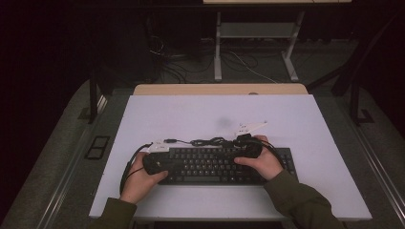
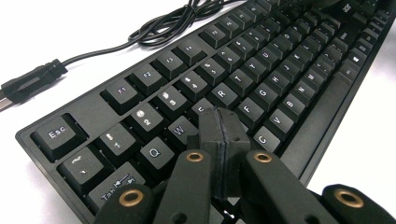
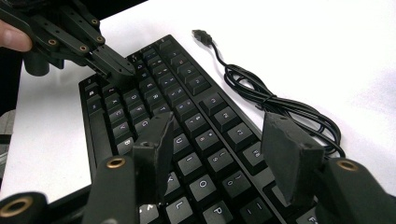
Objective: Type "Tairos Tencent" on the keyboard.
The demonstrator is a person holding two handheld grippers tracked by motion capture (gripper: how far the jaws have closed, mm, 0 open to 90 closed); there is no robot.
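Two claws are held over the black keyboard (image 1: 215,164) lying on the white tabletop (image 1: 191,117): the left claw (image 2: 223,122) is clenched empty, apparently for pressing keys, while the right claw (image 3: 219,140) is spread wide.

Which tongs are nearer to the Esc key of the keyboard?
Left. The left tongs, shut, sit over the W and E keys, close to the Esc key. The right tongs hover open over the keyboard's other half.
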